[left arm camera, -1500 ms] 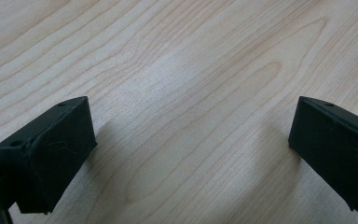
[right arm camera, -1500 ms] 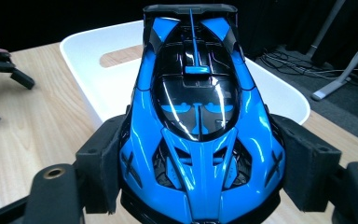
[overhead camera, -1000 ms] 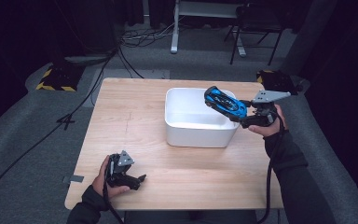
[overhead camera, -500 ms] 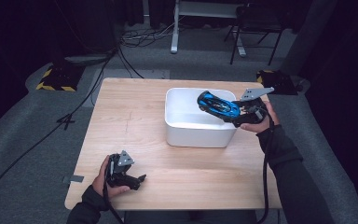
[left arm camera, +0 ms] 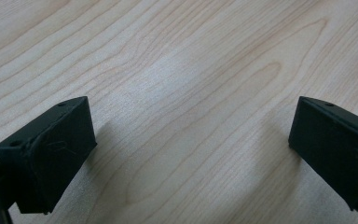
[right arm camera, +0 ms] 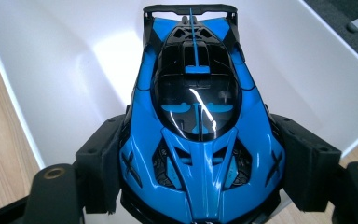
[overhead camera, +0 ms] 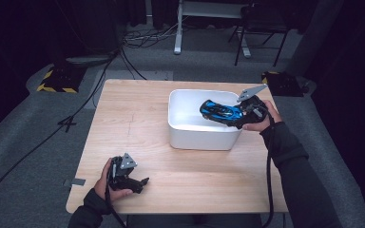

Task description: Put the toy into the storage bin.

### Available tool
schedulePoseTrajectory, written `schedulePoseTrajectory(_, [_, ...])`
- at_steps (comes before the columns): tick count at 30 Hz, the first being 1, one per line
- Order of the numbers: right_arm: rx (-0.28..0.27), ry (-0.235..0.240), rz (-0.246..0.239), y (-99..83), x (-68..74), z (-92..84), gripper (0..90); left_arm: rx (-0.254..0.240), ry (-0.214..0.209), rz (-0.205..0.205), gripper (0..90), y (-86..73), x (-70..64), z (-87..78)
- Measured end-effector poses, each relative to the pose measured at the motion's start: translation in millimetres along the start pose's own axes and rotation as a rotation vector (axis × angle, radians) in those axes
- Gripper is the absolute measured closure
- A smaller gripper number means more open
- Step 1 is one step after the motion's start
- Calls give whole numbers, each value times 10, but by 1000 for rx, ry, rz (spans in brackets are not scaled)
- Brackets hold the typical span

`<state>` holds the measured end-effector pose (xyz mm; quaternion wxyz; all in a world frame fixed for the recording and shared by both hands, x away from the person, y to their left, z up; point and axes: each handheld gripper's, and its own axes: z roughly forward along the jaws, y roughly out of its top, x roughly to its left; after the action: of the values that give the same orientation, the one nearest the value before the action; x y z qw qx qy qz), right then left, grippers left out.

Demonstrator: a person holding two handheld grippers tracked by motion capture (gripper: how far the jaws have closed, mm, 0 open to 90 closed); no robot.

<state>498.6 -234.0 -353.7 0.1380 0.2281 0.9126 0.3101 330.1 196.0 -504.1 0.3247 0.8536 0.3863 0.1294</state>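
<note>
Sleeves: the person wore dark, long sleeves point(overhead camera: 292, 156) that reached the wrists on both arms.
Left gripper point(overhead camera: 140, 183): a black body with a small grey three-cornered plate point(overhead camera: 127, 161) on top.
Left gripper's jaws: 2 matte black blocks with squared faces; each had a small round hole near its top edge, and the left one showed faint scuffs.
Right gripper point(right arm camera: 200, 177): black, with a larger grey three-cornered plate point(overhead camera: 252, 92) on top.
Right gripper's jaws: 2 black blocks; behind each sat a rounded black arm with a brass-coloured ring.
Cables: a black cable point(overhead camera: 269, 175) trailed from the right gripper along the sleeve, and another ran from the left gripper.
</note>
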Motion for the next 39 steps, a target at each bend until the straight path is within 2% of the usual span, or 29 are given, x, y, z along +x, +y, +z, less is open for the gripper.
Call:
schedulePoseTrajectory(1, [12,2,9,8,16,3,262,-1,1,1,6,0,1,0])
schedulePoseTrajectory(2, [40,3,-13,21,15,11,261,-1,1,1,6,0,1,1])
schedulePoseTrajectory(9, [66,19,-14,27,-11,12,262,1,1,2,6,4,1,3])
schedulePoseTrajectory(10, [89,6,-18,45,1,19,261,1,0,2,6,3,0,3])
schedulePoseTrajectory(15, [107,13,-46,79,10,65,261,1,0,2,6,3,0,3])
schedulePoseTrajectory(22, [102,31,-34,86,22,118,261,1,0,2,6,3,0,3])
schedulePoseTrajectory(23, [115,35,-30,81,16,122,261,1,-1,2,6,3,0,3])
schedulePoseTrajectory(24, [110,35,-41,79,10,138,261,1,0,2,6,3,0,3])
schedulePoseTrajectory(25, [134,27,-34,79,25,143,261,1,0,2,6,3,0,3])
schedulePoseTrajectory(28, [178,27,-77,99,38,199,261,1,-1,2,6,3,0,3])
schedulePoseTrajectory(29, [216,25,-90,119,45,223,261,1,0,2,6,3,0,3])
schedulePoseTrajectory(30, [216,25,-90,119,45,223,261,1,0,2,6,3,0,3])
schedulePoseTrajectory(31, [250,28,-92,135,41,256,261,1,0,2,6,3,0,3])
schedulePoseTrajectory(35, [276,38,-106,149,28,298,261,1,0,2,6,3,0,3])
schedulePoseTrajectory(36, [288,52,-91,156,33,305,261,1,0,2,6,3,0,3])
schedulePoseTrajectory(37, [283,60,-99,161,22,312,260,1,0,2,6,3,0,3])
schedulePoseTrajectory(38, [296,57,-115,170,5,314,260,1,0,2,6,3,0,3])
schedulePoseTrajectory(39, [316,65,-107,187,8,319,260,2,0,2,6,3,-1,2])
